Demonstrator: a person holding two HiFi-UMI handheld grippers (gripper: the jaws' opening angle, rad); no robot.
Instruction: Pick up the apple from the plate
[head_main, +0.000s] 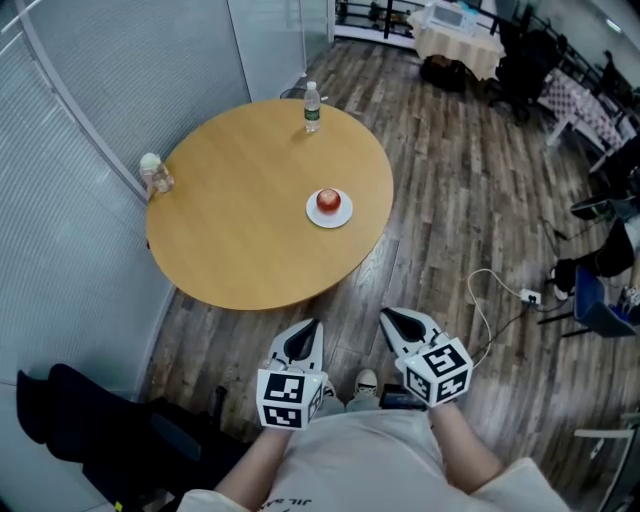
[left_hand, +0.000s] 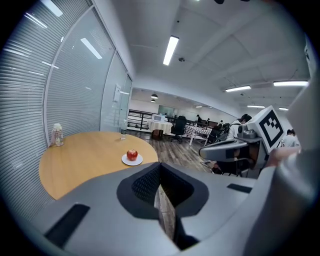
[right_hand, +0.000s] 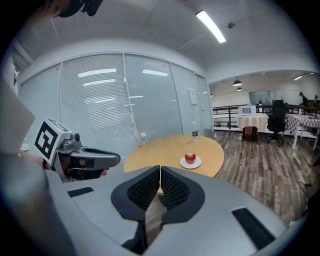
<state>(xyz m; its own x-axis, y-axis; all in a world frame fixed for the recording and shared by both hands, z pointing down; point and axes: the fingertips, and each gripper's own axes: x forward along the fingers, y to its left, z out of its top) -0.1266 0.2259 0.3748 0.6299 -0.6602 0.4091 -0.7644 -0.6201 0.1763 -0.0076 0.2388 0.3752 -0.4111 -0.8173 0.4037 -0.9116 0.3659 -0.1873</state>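
The apple (head_main: 328, 200) sat in the middle of a small white plate (head_main: 346, 214), right of centre on the round wooden table (head_main: 240, 230), close to the table's right edge in the head view. A water bottle (head_main: 312, 107) stood at the table's top edge and a small jar (head_main: 155, 174) at its left edge, both well apart from the plate.

The left hand-held gripper (head_main: 308, 326) and the right hand-held gripper (head_main: 389, 316) hung side by side at the bottom of the frame, over the wooden floor (head_main: 450, 200) and short of the table. Each one's jaws were pressed together with nothing between them, and each gripper's own view showed the apple far off, beyond the closed tips. The pickup had not yet begun.

The apple looked firm and fairly light, with a smooth, shiny red skin that would likely be slippery against the pads. Being round, it could roll or squirt out of an off-centre pinch, and hard squeezing could bruise it. The safest hold would probably be across its widest part, with one pad on each opposite side and the jaws opened well beyond its width first. The shallow plate offered little to hold it in place, and a nudge might slide the plate across the table.
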